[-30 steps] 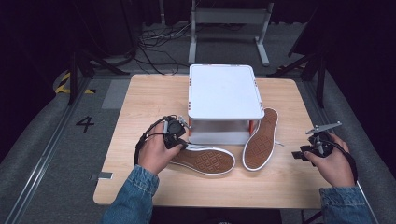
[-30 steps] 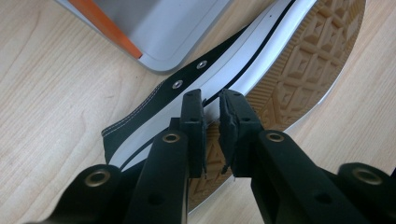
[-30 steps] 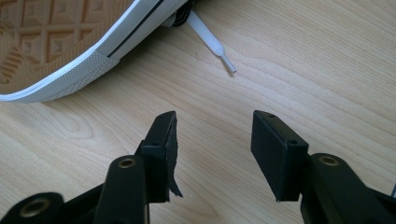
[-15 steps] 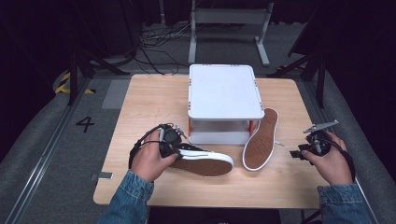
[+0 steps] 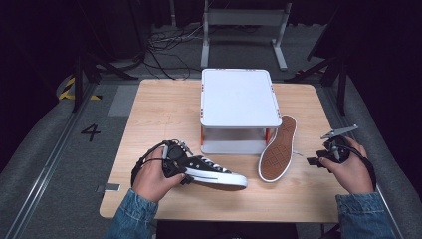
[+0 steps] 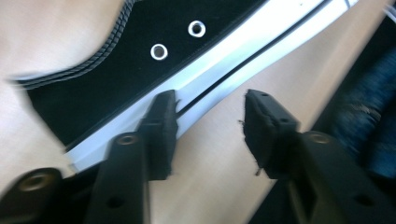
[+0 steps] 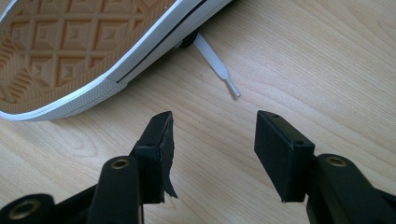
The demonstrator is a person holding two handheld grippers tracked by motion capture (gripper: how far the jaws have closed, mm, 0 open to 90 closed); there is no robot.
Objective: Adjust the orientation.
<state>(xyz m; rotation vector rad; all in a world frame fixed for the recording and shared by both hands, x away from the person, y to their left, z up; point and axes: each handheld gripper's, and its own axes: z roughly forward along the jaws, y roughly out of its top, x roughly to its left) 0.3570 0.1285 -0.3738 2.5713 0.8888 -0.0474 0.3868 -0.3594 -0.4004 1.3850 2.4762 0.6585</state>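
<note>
- The left hand-held gripper (image 6: pixel 210 135) has just been opening; its jaws stand apart, letting go of the upright shoe (image 5: pixel 211 169) on the desk (image 5: pixel 164 109)
- The right hand-held gripper (image 7: pixel 212 154) waits wide, holding nothing, just beside the tipped shoe (image 7: pixel 88 51), ready to grab it

Parted tongs (image 7: pixel 212 122) near upturned sneaker (image 7: pixel 84 51), lace tip (image 7: pixel 224 74).

Pale wooden table (image 5: pixel 164 107) under even light, ringed by darkness on all sides. Grey floor (image 5: pixel 45 164) to the left, marked with a black numeral 4 (image 5: pixel 90 132) and a yellow-black striped tape (image 5: pixel 67 88). Beyond the far edge, tangled cables (image 5: pixel 169 45) and a grey metal frame (image 5: pixel 244 20).
</note>
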